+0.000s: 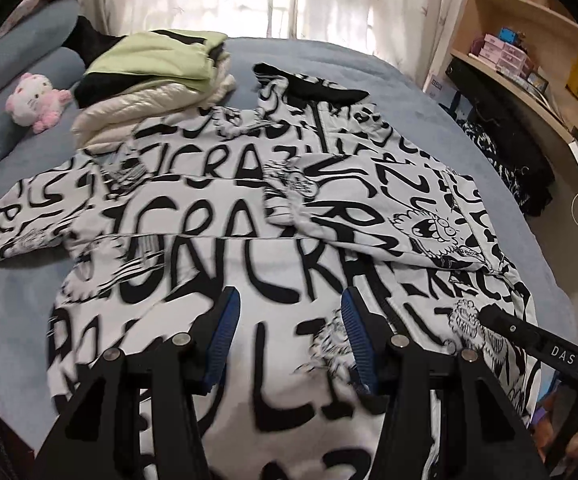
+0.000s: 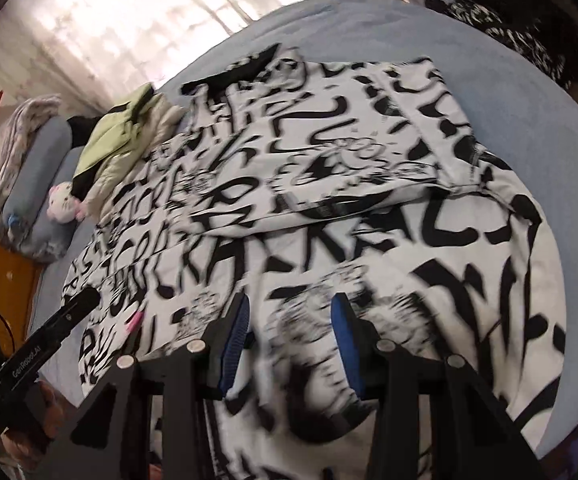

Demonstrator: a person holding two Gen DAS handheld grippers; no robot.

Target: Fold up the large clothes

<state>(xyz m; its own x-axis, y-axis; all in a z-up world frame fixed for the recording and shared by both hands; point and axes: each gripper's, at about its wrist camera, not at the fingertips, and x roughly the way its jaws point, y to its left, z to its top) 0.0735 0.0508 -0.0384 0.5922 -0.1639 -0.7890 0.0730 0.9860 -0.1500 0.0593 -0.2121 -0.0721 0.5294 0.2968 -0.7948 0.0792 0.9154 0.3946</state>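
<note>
Across the blue-covered bed (image 1: 429, 92) lies the white jacket printed with black lettering (image 1: 249, 216), sleeves folded in, while left gripper (image 1: 287, 320) and right gripper (image 2: 289, 320) hover above its near hem with fingers released, likely needing to grasp that hem and fold it toward the collar.

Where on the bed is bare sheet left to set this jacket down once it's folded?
Bare sheet lies left of the jacket, below its spread sleeve, and along the far edge by the curtain. A strip runs down the right side. The far left is crowded: clothes stack, plush toy, pillows.
</note>
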